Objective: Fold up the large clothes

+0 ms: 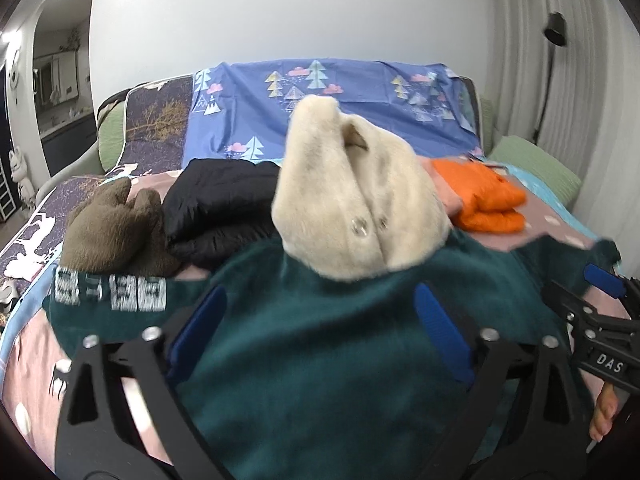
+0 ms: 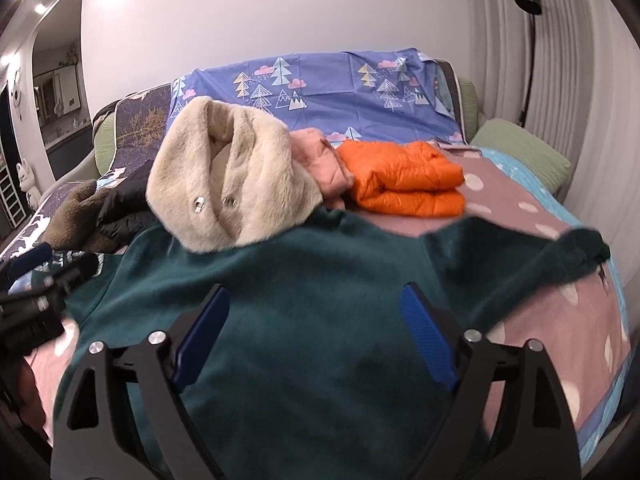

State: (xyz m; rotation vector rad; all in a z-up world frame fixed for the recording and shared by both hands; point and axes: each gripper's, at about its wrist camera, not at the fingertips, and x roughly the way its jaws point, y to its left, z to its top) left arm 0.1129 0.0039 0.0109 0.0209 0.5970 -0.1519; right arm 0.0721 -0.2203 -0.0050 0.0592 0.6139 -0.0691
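A dark green fleece garment [image 1: 320,344] lies spread on the bed, its white-patterned sleeve [image 1: 112,288] out to the left; it also shows in the right wrist view [image 2: 304,320], with a sleeve [image 2: 560,256] stretched right. My left gripper [image 1: 320,328] is open above the garment's middle, empty. My right gripper [image 2: 314,332] is open above it too, empty, and shows at the right edge of the left wrist view [image 1: 600,304]. A cream furry coat [image 1: 352,200] rests on the garment's far edge.
Folded clothes sit behind: a brown fleece [image 1: 116,232], a black puffer jacket [image 1: 224,200], a pink garment [image 2: 320,160], an orange puffer jacket [image 2: 404,180]. A blue tree-print sheet [image 1: 328,92] covers the headboard. A green pillow [image 2: 520,148] and a floor lamp [image 2: 528,0] stand right.
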